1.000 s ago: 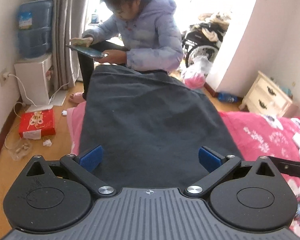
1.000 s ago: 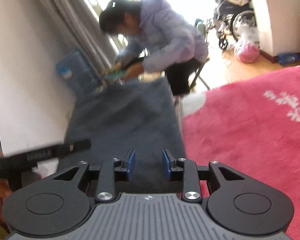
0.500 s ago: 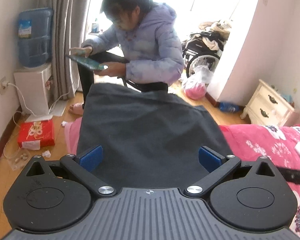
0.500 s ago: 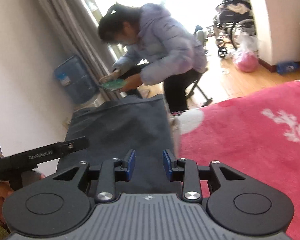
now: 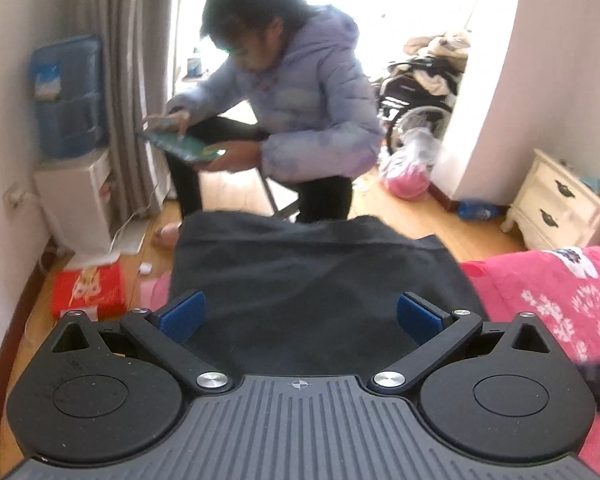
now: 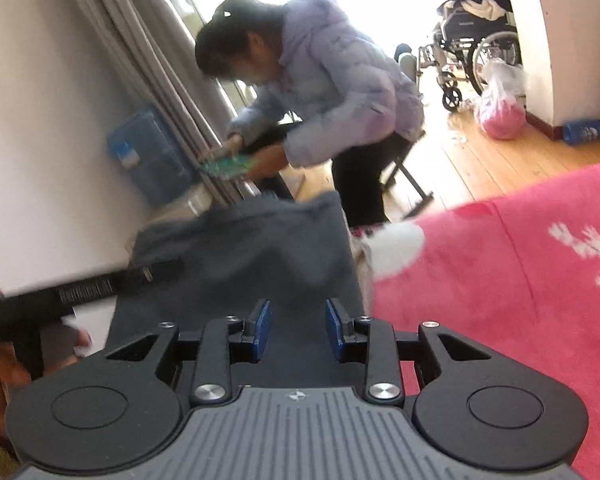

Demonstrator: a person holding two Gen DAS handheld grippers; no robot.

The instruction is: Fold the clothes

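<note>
A dark grey garment [image 5: 312, 280] lies spread flat along the left side of a bed with a pink blanket [image 5: 548, 292]. My left gripper [image 5: 300, 316] hovers low over its near part, jaws wide open, nothing between the blue pads [image 5: 182, 316]. My right gripper [image 6: 296, 330] is over the garment [image 6: 252, 256] near its right edge, open with a narrow gap, and cloth shows below the gap. The garment's far edge [image 5: 300, 220] lies at the foot of the bed. The left gripper's body [image 6: 92, 288] shows as a black bar at the left of the right wrist view.
A person in a lilac padded jacket [image 5: 300, 112] sits just past the foot of the bed, using a tablet. On the floor are a water dispenser [image 5: 68, 140], a red box [image 5: 88, 292], a pink bag [image 5: 408, 176], a wheelchair [image 6: 476, 44] and a white nightstand [image 5: 556, 204].
Both grippers have moved forward over the garment towards its far edge and the foot of the bed. Neither gripper's jaw gap has changed.
</note>
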